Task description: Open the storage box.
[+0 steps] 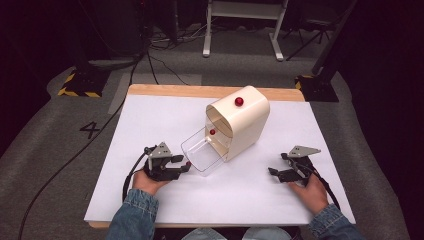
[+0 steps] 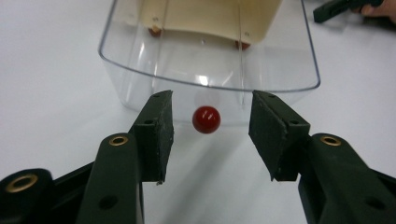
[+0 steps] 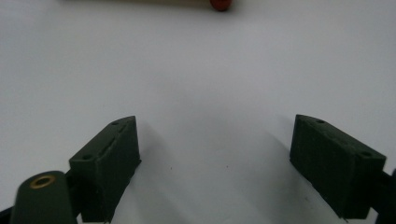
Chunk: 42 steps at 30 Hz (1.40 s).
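Left gripper view shows the red knob (image 2: 206, 119) on the front wall of a clear plastic drawer (image 2: 140, 70), sitting in the gap between the two black fingers (image 2: 156, 133) of the left gripper (image 2: 210, 135), which stand apart on either side of it and do not press it. In the high view the knob (image 1: 188, 163) lies just off the gripper's tips (image 1: 186, 166), at about 3 o'clock from the left hand (image 1: 145, 181). The drawer (image 1: 202, 150) is pulled partway out of a cream rounded box (image 1: 245, 120) toward 7 o'clock; the box stands near the middle of the white worktop (image 1: 165, 115) and carries another red knob (image 1: 239, 101) on top. A third red spot (image 1: 212, 132) shows at the box's opening, though the view is too small to say what it sits on. At about 4 o'clock from the box, well apart from it, the right gripper (image 1: 272, 173) rests on the worktop; in the right gripper view its fingers (image 3: 109, 163) are spread wide over bare white surface.
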Motion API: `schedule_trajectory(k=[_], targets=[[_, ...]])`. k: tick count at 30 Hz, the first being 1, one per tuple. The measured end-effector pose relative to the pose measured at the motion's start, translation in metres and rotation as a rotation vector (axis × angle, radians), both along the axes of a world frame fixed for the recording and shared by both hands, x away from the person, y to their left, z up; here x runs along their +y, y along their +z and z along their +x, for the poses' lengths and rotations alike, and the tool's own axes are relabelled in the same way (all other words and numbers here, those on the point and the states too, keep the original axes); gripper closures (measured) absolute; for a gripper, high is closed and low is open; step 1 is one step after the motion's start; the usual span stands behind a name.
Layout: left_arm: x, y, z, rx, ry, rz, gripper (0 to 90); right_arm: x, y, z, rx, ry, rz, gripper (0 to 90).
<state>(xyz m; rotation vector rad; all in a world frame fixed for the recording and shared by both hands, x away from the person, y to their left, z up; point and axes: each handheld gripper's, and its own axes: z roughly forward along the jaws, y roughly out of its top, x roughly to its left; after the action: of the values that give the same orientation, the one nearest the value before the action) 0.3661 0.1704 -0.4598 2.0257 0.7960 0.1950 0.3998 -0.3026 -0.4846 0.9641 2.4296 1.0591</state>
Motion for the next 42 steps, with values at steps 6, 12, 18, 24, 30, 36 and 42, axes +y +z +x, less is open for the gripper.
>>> schedule_trajectory(k=[6, 12, 18, 24, 30, 36, 42], targets=[[0.006, 0.021, -0.001, -0.031, 0.034, -0.024, 49.5, 0.0, 0.0, 0.0, 0.0, 0.0, 0.0, 16.0], [0.003, 0.043, 0.0, -0.06, 0.035, -0.052, 49.5, 0.0, 0.0, 0.0, 0.0, 0.0, 0.0, 16.0], [-0.006, 0.059, 0.005, -0.076, 0.03, -0.066, 49.7, 0.0, 0.0, 0.0, -0.001, -0.001, -0.001, 16.0], [-0.021, 0.072, 0.011, -0.111, 0.002, -0.093, 49.7, 0.0, 0.0, 0.0, -0.002, -0.001, -0.003, 16.0], [-0.037, 0.076, 0.022, -0.126, 0.002, -0.109, 48.7, 0.0, 0.0, 0.0, -0.003, -0.002, -0.003, 16.0], [-0.051, 0.071, 0.034, -0.137, 0.006, -0.126, 48.0, 0.0, 0.0, -0.001, -0.003, -0.002, -0.003, 15.9], [-0.06, 0.066, 0.043, -0.136, 0.016, -0.13, 48.2, 0.0, 0.0, -0.001, -0.002, -0.003, -0.004, 15.9]])
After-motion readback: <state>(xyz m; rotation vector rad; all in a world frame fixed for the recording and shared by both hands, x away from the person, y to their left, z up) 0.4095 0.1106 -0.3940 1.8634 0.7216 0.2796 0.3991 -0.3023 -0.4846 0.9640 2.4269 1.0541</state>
